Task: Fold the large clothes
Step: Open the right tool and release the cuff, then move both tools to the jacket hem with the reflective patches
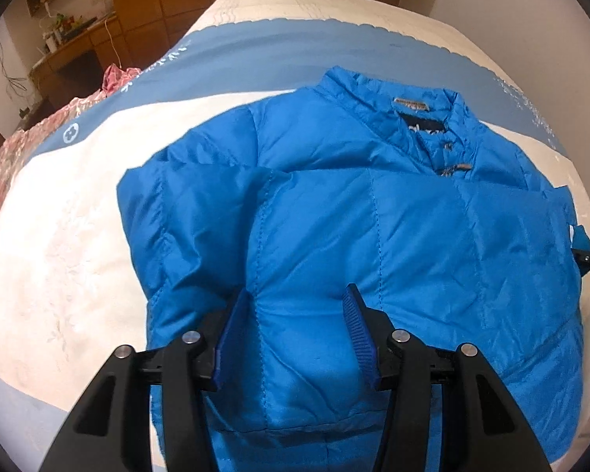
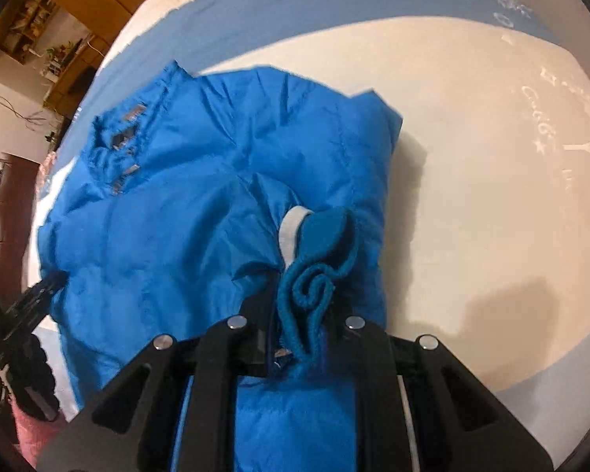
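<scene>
A blue jacket (image 1: 354, 216) lies on the bed (image 1: 59, 236), collar far. The left gripper (image 1: 297, 295) straddles its near sleeve, jaws apart.

Blue puffer jacket (image 1: 373, 212) partly folded on bed, collar away; sleeve laid across front; knit cuff (image 2: 314, 275) curled, bunched at sleeve end.

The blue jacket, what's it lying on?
The blue jacket lies on a cream and blue bedspread, which shows all around it. What sits directly beneath the jacket is covered.
</scene>
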{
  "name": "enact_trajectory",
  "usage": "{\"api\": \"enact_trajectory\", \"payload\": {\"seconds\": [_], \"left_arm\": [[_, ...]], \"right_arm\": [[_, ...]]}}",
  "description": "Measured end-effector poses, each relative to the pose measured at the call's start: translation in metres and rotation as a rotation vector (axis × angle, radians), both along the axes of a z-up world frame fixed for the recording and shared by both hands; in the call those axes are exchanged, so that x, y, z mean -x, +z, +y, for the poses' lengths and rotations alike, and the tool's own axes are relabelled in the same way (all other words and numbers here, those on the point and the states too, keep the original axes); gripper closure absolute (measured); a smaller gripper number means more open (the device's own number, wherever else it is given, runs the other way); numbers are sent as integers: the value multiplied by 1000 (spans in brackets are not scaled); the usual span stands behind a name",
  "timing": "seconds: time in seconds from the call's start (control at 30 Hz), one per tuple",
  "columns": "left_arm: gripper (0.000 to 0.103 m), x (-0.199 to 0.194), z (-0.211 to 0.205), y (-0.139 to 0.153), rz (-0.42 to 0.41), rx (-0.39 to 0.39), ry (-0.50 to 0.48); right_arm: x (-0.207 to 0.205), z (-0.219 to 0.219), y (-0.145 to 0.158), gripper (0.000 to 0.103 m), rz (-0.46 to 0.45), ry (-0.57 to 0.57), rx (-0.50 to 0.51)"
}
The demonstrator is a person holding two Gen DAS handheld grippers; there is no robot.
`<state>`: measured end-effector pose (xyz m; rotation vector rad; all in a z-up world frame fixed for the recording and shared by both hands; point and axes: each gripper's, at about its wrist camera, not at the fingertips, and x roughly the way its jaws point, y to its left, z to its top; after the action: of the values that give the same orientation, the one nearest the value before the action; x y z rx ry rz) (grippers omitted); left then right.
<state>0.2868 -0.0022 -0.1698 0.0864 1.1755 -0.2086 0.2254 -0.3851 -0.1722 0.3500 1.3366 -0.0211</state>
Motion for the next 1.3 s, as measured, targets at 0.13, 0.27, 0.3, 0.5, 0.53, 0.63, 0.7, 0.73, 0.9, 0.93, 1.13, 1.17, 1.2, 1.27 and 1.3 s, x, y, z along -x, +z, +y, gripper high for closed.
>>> {"api": "enact_trajectory", "payload": {"seconds": [0.13, 0.27, 0.3, 0.5, 0.53, 0.63, 0.7, 0.73, 0.9, 0.93, 1.13, 1.17, 1.2, 1.27, 1.3], "left_arm": [[51, 0, -4, -3, -12, -22, -4], [52, 0, 2, 14, -5, -7, 0], [51, 0, 5, 20, -16, 7, 6], [51, -11, -4, 40, -52, 25, 9], [51, -14, -12, 36, -47, 11, -7], [51, -22, -26, 20, -31, -35, -26], [51, -30, -27, 6, -19, -58, -18], [49, -33, -26, 0, -13, -57, -17], [44, -44, -26, -15, 18, -53, -15], [44, -45, -27, -14, 23, -60, -14], [46, -21, -25, 18, -48, -70, 9], [46, -12, -26, 23, -62, -63, -1], [46, 1, -27, 30, -71, -40, -18], [46, 16, -30, 32, -65, -28, -38], [46, 20, -32, 30, -61, -31, -41]], "right_arm": [[-3, 6, -1, 87, 15, 0, 29], [7, 2, 33, 75, -42, -13, 52], [9, 1, 43, 67, -68, -19, 69], [-9, 40, 71, 67, -135, 90, 37], [-17, 50, 64, 67, -123, 112, 49], [-37, 63, 45, 67, -90, 123, 57], [-45, 66, 33, 69, -73, 121, 74], [-51, 63, 20, 70, -47, 109, 75], [-55, 56, -13, 75, -13, 87, 45], [-56, 57, -12, 75, -8, 90, 55], [-28, 59, 31, 73, -110, 99, 7], [-19, 64, 39, 73, -129, 118, 3], [-9, 70, 47, 73, -147, 147, 2], [4, 80, 50, 73, -145, 192, -3], [9, 85, 47, 72, -132, 205, -2]]}}
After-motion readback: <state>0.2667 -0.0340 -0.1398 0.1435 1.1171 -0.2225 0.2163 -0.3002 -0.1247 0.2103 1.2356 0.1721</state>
